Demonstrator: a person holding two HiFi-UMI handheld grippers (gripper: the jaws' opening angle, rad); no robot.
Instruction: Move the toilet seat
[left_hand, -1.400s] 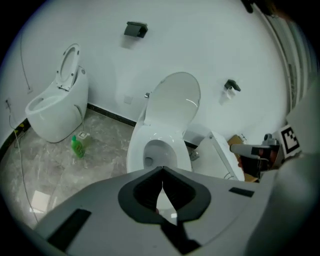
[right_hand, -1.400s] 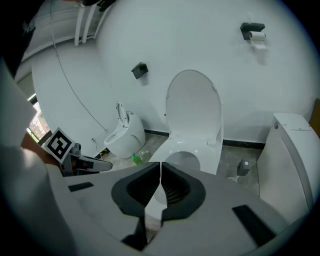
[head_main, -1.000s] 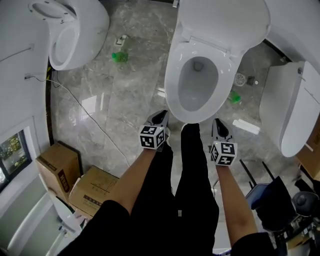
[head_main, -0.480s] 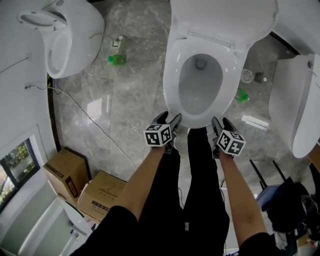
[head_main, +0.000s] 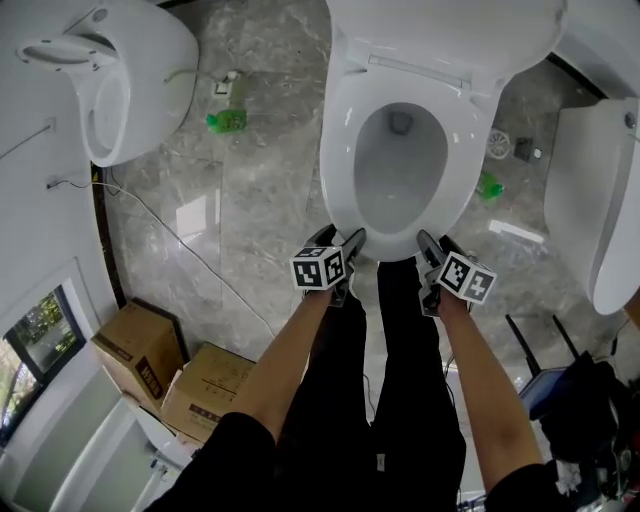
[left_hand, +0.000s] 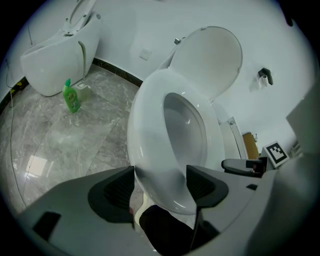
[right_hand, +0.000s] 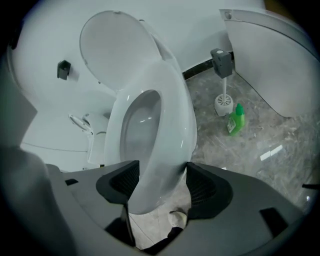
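Left gripper (head_main: 337, 238): jaws apart, just opened wide; the front edge of the toilet seat (head_main: 340, 150) sits between the pads, unclamped.
Right gripper (head_main: 437, 243): the same, further right on that edge.
Toilet seat: down on the bowl, with the lid (head_main: 450, 30) raised behind.
Between the grippers: trouser legs (head_main: 390, 340) close to the bowl's front.
Floor: green bottle (head_main: 226, 121) to the left, toilet brush (right_hand: 223, 102) to the right, cardboard boxes (head_main: 140, 350) well apart.

1. The right tongs (right_hand: 162, 186), jaws just opened wide, straddle the front rim of the white oval plastic toilet seat (right_hand: 167, 115).
2. The white round lid (right_hand: 117, 47) stands raised at eleven o'clock.
3. A green plastic bottle (right_hand: 235, 120) stands beside a white toilet brush (right_hand: 223, 100) at two o'clock.
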